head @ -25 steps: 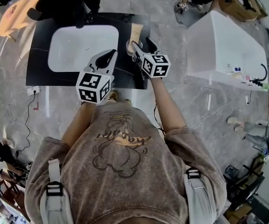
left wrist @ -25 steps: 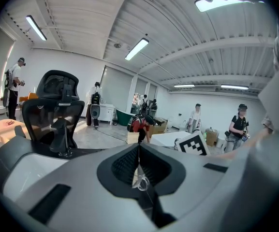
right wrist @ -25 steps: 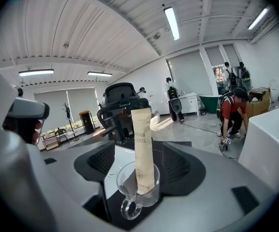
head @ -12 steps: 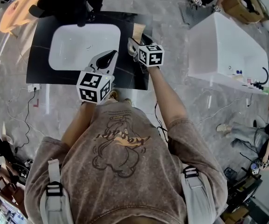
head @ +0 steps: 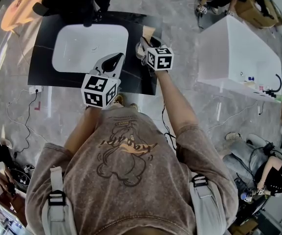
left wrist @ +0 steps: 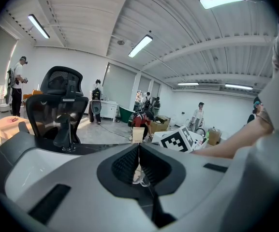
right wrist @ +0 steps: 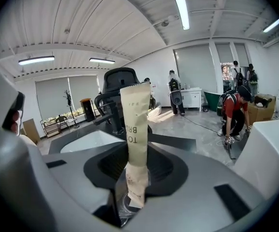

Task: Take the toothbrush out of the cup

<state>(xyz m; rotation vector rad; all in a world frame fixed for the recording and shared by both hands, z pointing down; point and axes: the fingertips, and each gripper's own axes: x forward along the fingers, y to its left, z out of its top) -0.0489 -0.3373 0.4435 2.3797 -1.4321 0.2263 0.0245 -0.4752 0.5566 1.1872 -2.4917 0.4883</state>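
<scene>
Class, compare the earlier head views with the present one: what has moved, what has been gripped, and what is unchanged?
The right gripper moved forward, away from the person, to the cup, and its jaws closed on the wrapped toothbrush. The left gripper stayed shut and empty beside the sink; the toothbrush still stands in the cup.

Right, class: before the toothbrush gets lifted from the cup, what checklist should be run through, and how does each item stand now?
1. Right tool shut on the paper-wrapped toothbrush: ok.
2. Toothbrush's lower end inside the clear cup, ready to lift: ok.
3. Space above the toothbrush free: ok.
4. Cup held down: not ok; the left tool is shut, empty and apart from it.
5. Grip firm enough for the pull: cannot tell.
</scene>
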